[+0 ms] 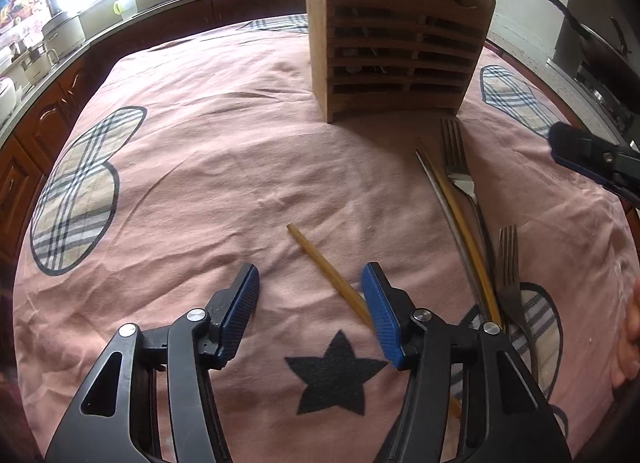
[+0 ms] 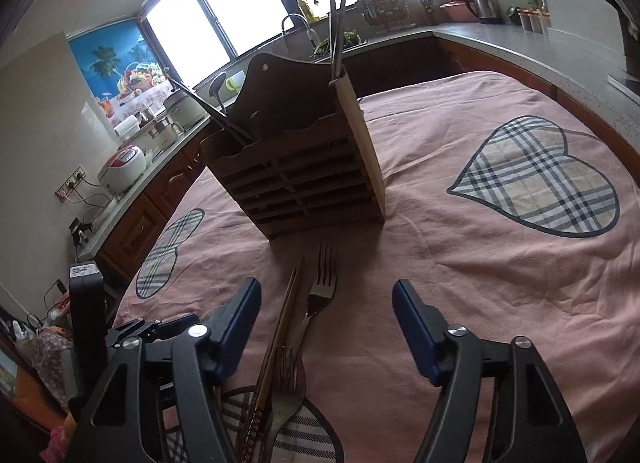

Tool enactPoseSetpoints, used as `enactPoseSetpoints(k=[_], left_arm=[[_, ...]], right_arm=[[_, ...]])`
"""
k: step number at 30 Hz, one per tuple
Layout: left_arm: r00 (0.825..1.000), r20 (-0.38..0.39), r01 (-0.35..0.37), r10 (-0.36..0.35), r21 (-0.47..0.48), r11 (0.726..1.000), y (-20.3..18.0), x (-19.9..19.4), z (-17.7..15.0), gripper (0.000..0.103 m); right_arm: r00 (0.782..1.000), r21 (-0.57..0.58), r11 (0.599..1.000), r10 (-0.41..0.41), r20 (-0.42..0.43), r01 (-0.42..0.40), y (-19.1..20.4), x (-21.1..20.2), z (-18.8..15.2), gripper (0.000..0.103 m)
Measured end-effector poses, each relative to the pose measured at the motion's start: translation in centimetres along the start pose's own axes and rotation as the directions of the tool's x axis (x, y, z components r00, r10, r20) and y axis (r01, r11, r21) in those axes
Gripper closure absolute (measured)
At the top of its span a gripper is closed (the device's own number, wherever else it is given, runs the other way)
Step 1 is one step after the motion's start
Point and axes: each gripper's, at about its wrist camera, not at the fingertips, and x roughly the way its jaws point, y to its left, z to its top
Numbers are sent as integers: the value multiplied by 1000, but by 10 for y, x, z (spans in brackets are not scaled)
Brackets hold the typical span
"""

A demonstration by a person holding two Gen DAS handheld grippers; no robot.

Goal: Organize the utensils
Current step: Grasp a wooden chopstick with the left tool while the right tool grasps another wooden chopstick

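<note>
Left gripper [image 1: 310,283] part open, nothing held; a single chopstick [image 1: 328,273] lies on the pink cloth [image 1: 224,167] between its fingers, untouched. Right gripper [image 2: 326,299] part open, empty, hovering over the far fork [image 2: 322,291] and a chopstick pair [image 2: 286,303]. Near fork [image 2: 288,383] lies at 6 o'clock of them. Wooden utensil holder [image 1: 396,47] stands on the desk at 12 o'clock of both, with chopsticks already in it.
</note>
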Motion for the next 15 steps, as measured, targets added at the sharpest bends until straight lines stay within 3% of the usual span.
enactPoseSetpoints(k=[3,10,15], left_arm=[[999,-1,50,-50,-35,998,13,-4,-2,57],[993,7,115,-115,-104,988,26,-4,2,57],[993,12,117,-117,-92,989,19,3,11,57]], right_arm=[[998,-33,999,21,-67,-23,12,27,2,70],[984,-75,997,4,-175,-17,27,76,6,79],[973,-116,993,-35,-229,8,31,97,8,90]])
